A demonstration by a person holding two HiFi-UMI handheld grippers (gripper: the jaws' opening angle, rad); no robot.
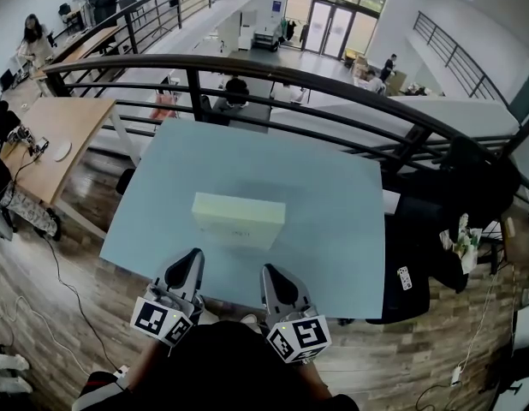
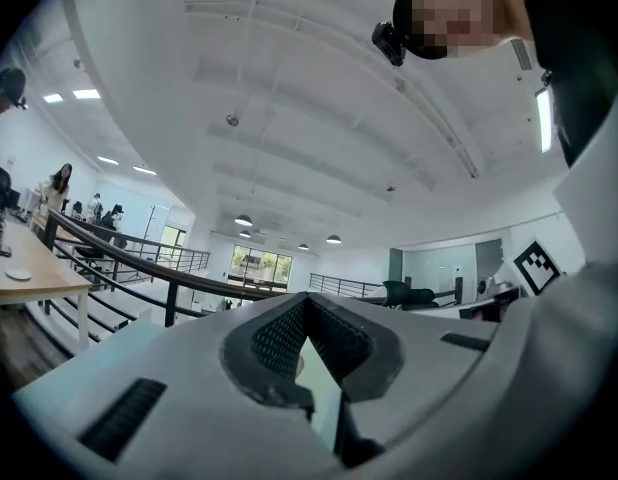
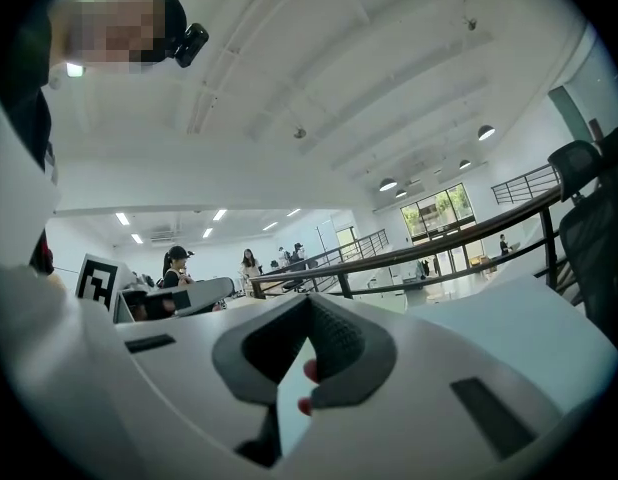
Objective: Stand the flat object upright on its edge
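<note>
**Box up on its edge, both tools clear**

The cream box point(image 1: 237, 221) sits near the middle of the pale blue table point(image 1: 333, 187), a little toward the 6 o'clock side, with nothing touching it. From the head view it looks to be standing on a long edge: a narrow face on top, a broad, whiter face turned toward the person, with a small dark mark on it too small to read. If that is right, the standing-up is done, and all that is left is seeing that it holds.

The left tool point(image 1: 193, 257) hangs at about 7 o'clock from the box, the right tool point(image 1: 274, 272) at about 5 o'clock, both at the table's near edge and well apart from the box. Each has its jaws pressed together on nothing, with only table surface showing past the tips.

The box is plain, sharp-cornered and slim, so I'd judge it easy to tip with a nudge.
</note>
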